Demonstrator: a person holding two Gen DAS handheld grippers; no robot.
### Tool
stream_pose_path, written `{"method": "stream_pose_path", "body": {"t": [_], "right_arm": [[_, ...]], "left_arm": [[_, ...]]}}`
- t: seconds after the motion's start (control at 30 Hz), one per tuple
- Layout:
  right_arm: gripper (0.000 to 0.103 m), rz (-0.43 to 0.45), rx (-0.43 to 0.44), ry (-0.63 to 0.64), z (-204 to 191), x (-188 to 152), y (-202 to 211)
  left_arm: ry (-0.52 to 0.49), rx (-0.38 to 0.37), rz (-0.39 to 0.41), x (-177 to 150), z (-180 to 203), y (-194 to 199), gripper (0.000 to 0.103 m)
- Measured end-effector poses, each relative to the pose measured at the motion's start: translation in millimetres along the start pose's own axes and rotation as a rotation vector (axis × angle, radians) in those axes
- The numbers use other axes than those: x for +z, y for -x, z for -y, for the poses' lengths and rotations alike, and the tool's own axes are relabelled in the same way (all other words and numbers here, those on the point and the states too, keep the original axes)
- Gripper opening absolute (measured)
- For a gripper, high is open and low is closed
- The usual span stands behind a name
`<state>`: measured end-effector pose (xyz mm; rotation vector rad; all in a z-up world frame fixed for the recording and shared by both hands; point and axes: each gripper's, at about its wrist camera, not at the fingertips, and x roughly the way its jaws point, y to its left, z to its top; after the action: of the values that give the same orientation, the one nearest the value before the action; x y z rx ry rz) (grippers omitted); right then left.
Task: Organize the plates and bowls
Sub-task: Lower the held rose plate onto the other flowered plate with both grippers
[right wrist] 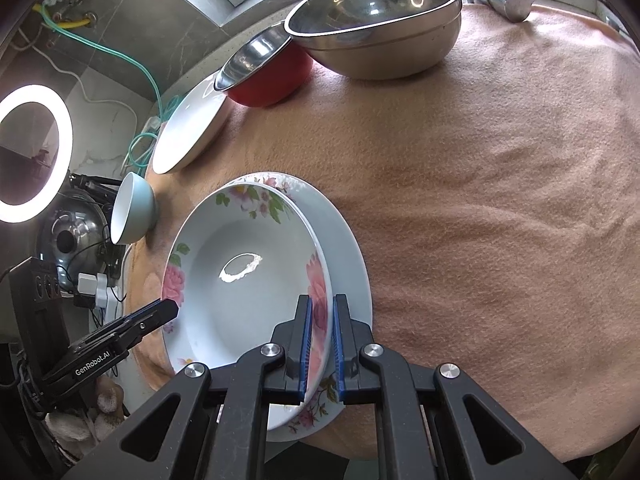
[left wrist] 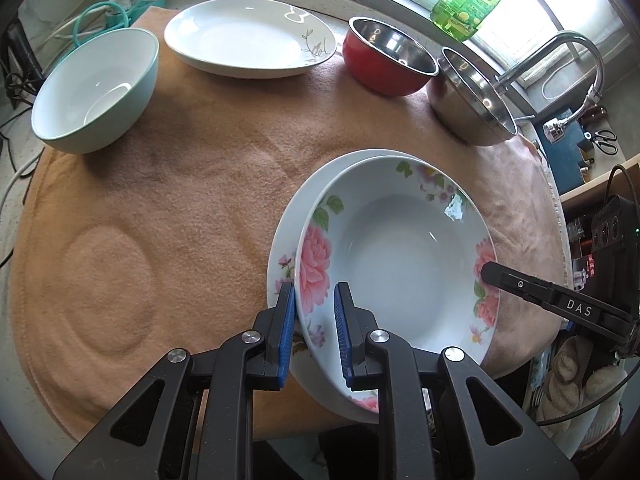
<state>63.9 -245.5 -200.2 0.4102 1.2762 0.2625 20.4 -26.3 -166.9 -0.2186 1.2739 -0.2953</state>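
Note:
A deep flowered plate (left wrist: 400, 256) (right wrist: 240, 272) sits on top of a second flowered plate (left wrist: 286, 240) (right wrist: 348, 252) on the tan cloth. My left gripper (left wrist: 314, 320) straddles the top plate's near rim, its blue pads a little apart. My right gripper (right wrist: 320, 344) is shut on the opposite rim of the top plate; its finger shows in the left wrist view (left wrist: 520, 284). The left gripper shows in the right wrist view (right wrist: 160, 312).
On the cloth (left wrist: 180, 200) stand a teal bowl (left wrist: 96, 88) (right wrist: 134, 208), a white plate (left wrist: 248, 38) (right wrist: 188, 132), a red bowl (left wrist: 388, 56) (right wrist: 264, 72) and a steel bowl (left wrist: 472, 100) (right wrist: 376, 20). A tap (left wrist: 560, 52) and a green bottle (left wrist: 472, 0) are behind.

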Motion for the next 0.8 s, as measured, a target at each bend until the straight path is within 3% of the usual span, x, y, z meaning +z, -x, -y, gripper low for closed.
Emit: {"method": "stream_pose_path", "body": {"t": [0.8], "right_arm": [[0.014,-0.005,-0.012,0.012,-0.8,0.8,-1.6]], "left_arm": [[-0.025,0.016,0.001,-3.1,4.3,0.6,0.018]]}}
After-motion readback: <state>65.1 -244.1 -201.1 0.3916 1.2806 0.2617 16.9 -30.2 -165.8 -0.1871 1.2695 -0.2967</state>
